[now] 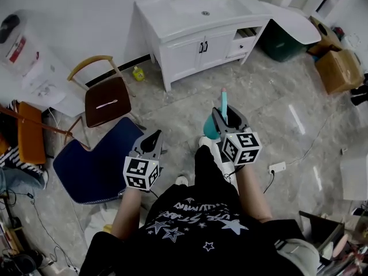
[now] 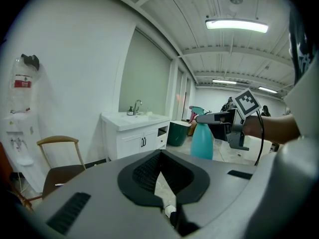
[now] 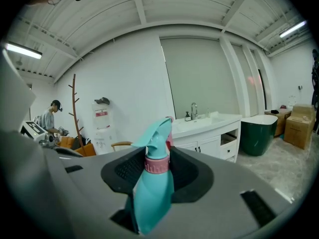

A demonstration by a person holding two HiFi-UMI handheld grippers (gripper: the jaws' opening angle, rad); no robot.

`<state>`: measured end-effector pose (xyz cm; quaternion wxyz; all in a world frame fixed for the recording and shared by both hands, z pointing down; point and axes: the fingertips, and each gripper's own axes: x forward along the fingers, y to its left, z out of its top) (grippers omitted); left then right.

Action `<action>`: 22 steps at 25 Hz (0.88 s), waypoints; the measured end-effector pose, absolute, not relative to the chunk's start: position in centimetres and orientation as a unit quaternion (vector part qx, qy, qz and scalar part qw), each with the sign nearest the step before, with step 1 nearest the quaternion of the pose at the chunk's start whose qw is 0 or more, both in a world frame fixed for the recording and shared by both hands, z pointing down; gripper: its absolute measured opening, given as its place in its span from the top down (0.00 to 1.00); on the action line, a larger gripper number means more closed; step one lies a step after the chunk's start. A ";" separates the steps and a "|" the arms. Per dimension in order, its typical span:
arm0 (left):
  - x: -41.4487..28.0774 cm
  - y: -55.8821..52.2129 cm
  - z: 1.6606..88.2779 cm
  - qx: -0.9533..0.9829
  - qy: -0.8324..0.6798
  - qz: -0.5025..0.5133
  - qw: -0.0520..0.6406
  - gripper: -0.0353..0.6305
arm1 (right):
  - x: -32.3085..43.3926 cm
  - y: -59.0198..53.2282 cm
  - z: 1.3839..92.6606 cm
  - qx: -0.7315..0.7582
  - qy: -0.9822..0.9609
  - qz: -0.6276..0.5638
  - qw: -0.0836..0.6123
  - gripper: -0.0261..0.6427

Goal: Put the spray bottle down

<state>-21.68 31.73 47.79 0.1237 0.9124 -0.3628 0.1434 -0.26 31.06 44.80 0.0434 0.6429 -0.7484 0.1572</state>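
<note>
I am holding the teal spray bottle (image 3: pixel 152 193) upright in my right gripper (image 1: pixel 225 118), its jaws closing on the neck by the pink collar, well above the marble floor (image 1: pixel 270 105). My left gripper (image 1: pixel 150 140) is hovering at 9 o'clock of it, jaws pressing together on nothing. The white vanity (image 1: pixel 190 48) is sitting at 12 o'clock and the wooden chair (image 1: pixel 106 99) at 10.

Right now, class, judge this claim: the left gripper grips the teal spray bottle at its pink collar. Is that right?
No. The right gripper grips the teal spray bottle at its pink collar, as the right gripper view shows; the left gripper holds nothing.
</note>
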 end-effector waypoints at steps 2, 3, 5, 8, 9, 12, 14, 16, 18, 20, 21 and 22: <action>-21.2 30.3 47.8 0.908 -0.373 0.145 0.122 0.92 | 0.5 29.2 45.1 0.638 -0.753 0.158 0.041 0.72; -21.0 29.4 47.8 0.906 -0.379 0.148 0.120 0.92 | 1.0 28.1 45.2 0.635 -0.755 0.158 0.039 0.72; -20.2 27.3 47.8 0.900 -0.392 0.151 0.115 0.92 | 2.1 25.5 45.2 0.628 -0.762 0.155 0.034 0.72; -18.3 23.3 47.6 0.892 -0.411 0.151 0.115 0.92 | 4.4 21.0 44.9 0.616 -0.772 0.152 0.029 0.72; -17.5 21.9 47.4 0.889 -0.417 0.149 0.116 0.92 | 5.3 19.5 44.8 0.612 -0.776 0.151 0.028 0.72; -14.5 17.7 46.6 0.883 -0.432 0.140 0.120 0.92 | 8.3 14.8 44.2 0.601 -0.785 0.148 0.025 0.72; -12.4 15.4 46.0 0.881 -0.439 0.135 0.116 0.92 | 10.4 12.0 43.6 0.596 -0.790 0.145 0.023 0.72; -10.9 13.4 45.5 0.878 -0.446 0.134 0.111 0.92 | 12.1 9.5 43.2 0.589 -0.795 0.142 0.021 0.72; -9.7 11.7 45.3 0.872 -0.457 0.136 0.109 0.92 | 13.5 7.4 43.0 0.582 -0.800 0.142 0.021 0.72; -8.8 10.5 45.3 0.866 -0.469 0.137 0.112 0.92 | 14.6 5.8 43.0 0.575 -0.805 0.143 0.022 0.72; -8.4 9.9 45.2 0.863 -0.473 0.138 0.113 0.92 | 15.1 5.1 43.0 0.571 -0.808 0.143 0.023 0.72; -8.1 9.4 45.3 0.861 -0.476 0.139 0.113 0.92 | 15.5 4.5 43.1 0.569 -0.809 0.144 0.023 0.72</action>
